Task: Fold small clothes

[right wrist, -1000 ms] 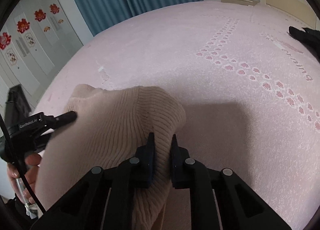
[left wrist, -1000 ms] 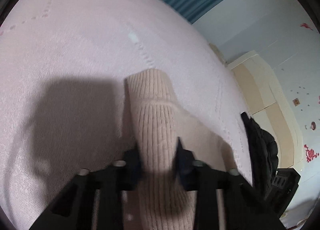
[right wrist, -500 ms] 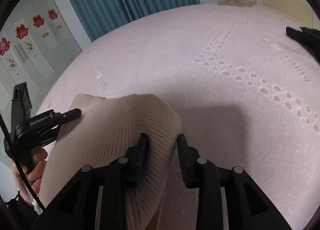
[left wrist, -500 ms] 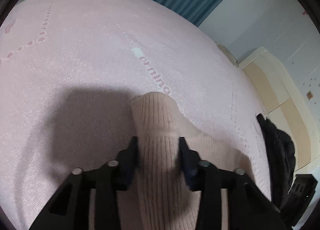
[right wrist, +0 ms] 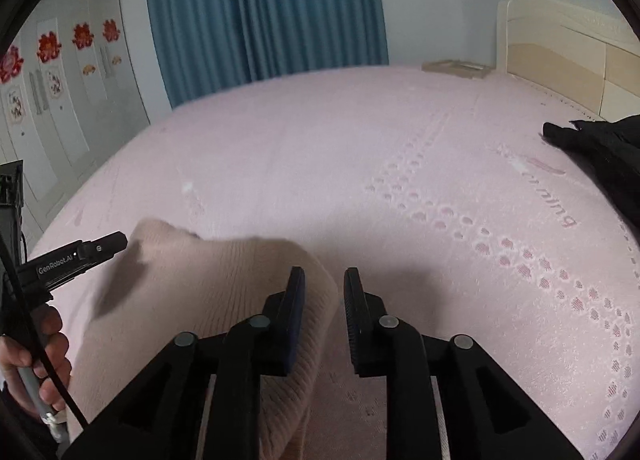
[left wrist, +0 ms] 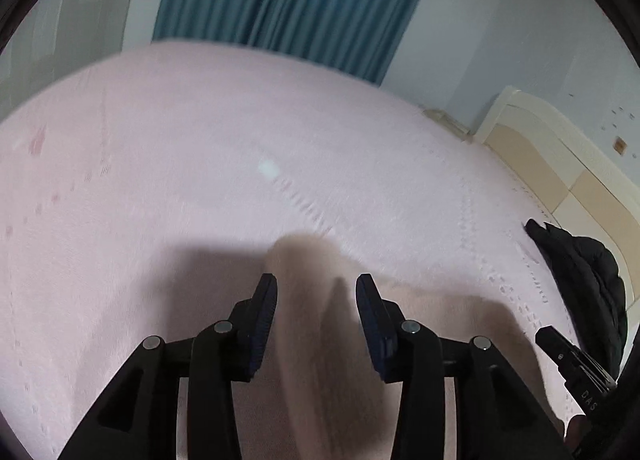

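Observation:
A beige ribbed knit sweater (right wrist: 192, 292) lies folded on the pink bed sheet (right wrist: 360, 159). My right gripper (right wrist: 324, 284) hovers over its right corner. The jaws are closing, still apart, and only the sweater's edge reaches into the gap, with neither pad pressing it. In the left wrist view the sweater (left wrist: 312, 340) is blurred, a raised fold running between the fingers of my left gripper (left wrist: 316, 292). Its jaws are opening and clear of the cloth. A fingertip of the left gripper (right wrist: 104, 248) shows by the sweater's left end, held by a person's hand (right wrist: 44, 340).
A black jacket (left wrist: 580, 272) lies at the bed's right side, also seen as dark cloth (right wrist: 600, 147) in the right wrist view. A cream headboard (right wrist: 560, 39) stands behind it. A blue curtain (right wrist: 260, 11) hangs past the far edge. Pink sheet (left wrist: 200, 179) stretches ahead.
Both grippers let go of the sweater fold and rose; their jaws now stand wider. Both views tilted up, showing more of the curtain and walls. The sweater stays on the bed.

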The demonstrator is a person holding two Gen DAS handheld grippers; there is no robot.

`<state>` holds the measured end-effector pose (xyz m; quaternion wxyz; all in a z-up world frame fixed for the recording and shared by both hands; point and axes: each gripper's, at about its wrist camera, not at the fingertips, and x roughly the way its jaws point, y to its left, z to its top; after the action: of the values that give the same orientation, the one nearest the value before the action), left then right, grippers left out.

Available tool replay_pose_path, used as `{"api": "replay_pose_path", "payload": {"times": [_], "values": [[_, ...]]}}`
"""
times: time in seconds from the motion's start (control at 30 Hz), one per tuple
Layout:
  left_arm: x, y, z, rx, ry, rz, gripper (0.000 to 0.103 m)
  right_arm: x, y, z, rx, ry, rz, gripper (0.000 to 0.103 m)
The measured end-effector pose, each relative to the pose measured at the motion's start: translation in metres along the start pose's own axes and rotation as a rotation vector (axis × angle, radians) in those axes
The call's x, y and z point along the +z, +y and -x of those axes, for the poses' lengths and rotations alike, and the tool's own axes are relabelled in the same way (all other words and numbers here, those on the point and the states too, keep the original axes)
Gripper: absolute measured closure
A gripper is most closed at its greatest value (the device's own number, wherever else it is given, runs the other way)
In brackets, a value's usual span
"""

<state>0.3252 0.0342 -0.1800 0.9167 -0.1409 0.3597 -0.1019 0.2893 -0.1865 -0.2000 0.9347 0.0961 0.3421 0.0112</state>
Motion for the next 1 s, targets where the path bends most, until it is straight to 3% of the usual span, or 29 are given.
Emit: {"api": "replay_pose_path", "payload": {"times": [0.1,0.2,0.3,0.4,0.53,0.73,0.87,1.0], "values": [[0.006,-0.008,-0.017,-0.028,0.053,-0.027,0.065,-0.004,0.000,-0.011,-0.005,0.046,0.015,0.084],[0.002,-0.008,-0.037,0.096,0.111,-0.045,0.065,-0.011,0.004,-0.036,-0.110,0.136,0.062,0.085],[0.002,0.000,-0.030,0.089,0.085,-0.016,0.064,-0.011,-0.001,-0.041,-0.131,0.152,0.044,0.085],[-0.001,0.005,-0.021,0.093,0.090,0.015,0.062,-0.006,-0.011,-0.027,-0.103,0.121,0.007,0.084],[-0.018,-0.005,-0.003,0.098,0.114,0.009,0.059,0.001,-0.024,-0.007,-0.065,0.083,-0.038,0.071],[-0.048,-0.032,0.041,0.115,0.103,-0.045,0.056,-0.005,-0.022,0.031,0.016,0.051,-0.057,0.071],[-0.074,-0.033,0.077,0.112,0.091,-0.020,0.051,-0.019,-0.009,0.051,0.126,0.083,-0.057,0.063],[-0.099,-0.028,0.106,0.124,0.096,0.015,0.050,-0.031,0.007,0.056,0.118,0.122,-0.027,0.063]]}}
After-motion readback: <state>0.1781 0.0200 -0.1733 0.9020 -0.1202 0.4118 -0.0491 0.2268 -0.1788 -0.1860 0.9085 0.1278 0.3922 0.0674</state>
